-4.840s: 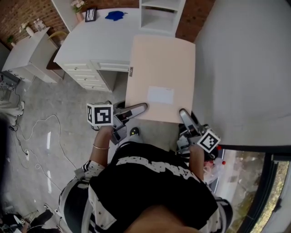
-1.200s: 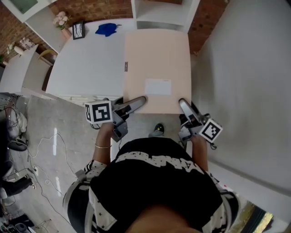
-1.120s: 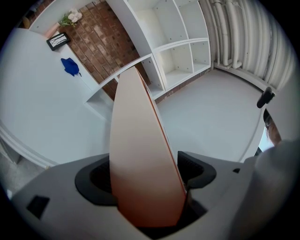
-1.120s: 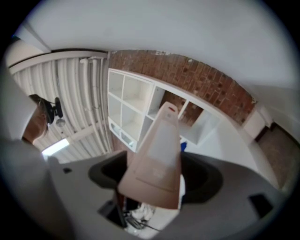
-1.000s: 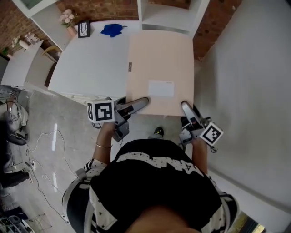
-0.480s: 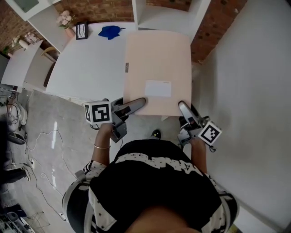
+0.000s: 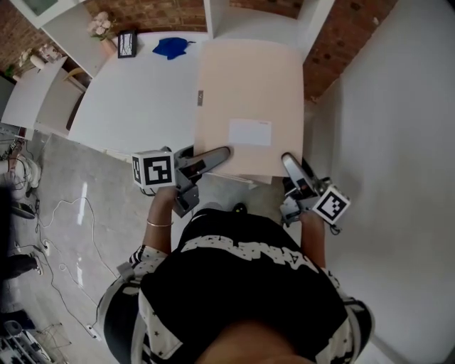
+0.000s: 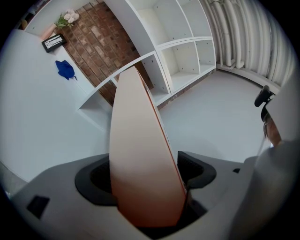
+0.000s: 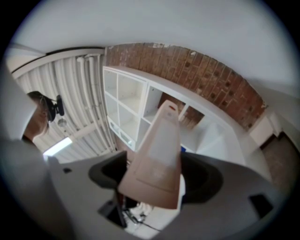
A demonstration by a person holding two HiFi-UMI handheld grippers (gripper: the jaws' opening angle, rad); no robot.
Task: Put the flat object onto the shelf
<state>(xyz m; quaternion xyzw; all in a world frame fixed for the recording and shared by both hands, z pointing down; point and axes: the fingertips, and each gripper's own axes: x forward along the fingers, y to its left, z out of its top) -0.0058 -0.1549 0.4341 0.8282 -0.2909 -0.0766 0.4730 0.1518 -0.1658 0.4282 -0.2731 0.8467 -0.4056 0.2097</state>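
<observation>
- Over the right end of a white desk (image 7: 135, 99), a beige board (image 7: 249, 85) is held flat, its far edge near the white shelf (image 7: 245, 18).
- The left gripper (image 7: 211, 156) is clamped on the board's near left corner.
- The right gripper (image 7: 289, 165) is clamped on the near right corner.
- A pale label (image 7: 249, 132) sits on the board's top face.
- A blue cloth (image 7: 170, 47) and a frame (image 7: 126, 43) rest at the desk's far edge.

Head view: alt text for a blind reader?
A flat beige board is held at its near edge by the left gripper and right gripper. A white desk shows at left, a white shelf beyond the far edge.
</observation>
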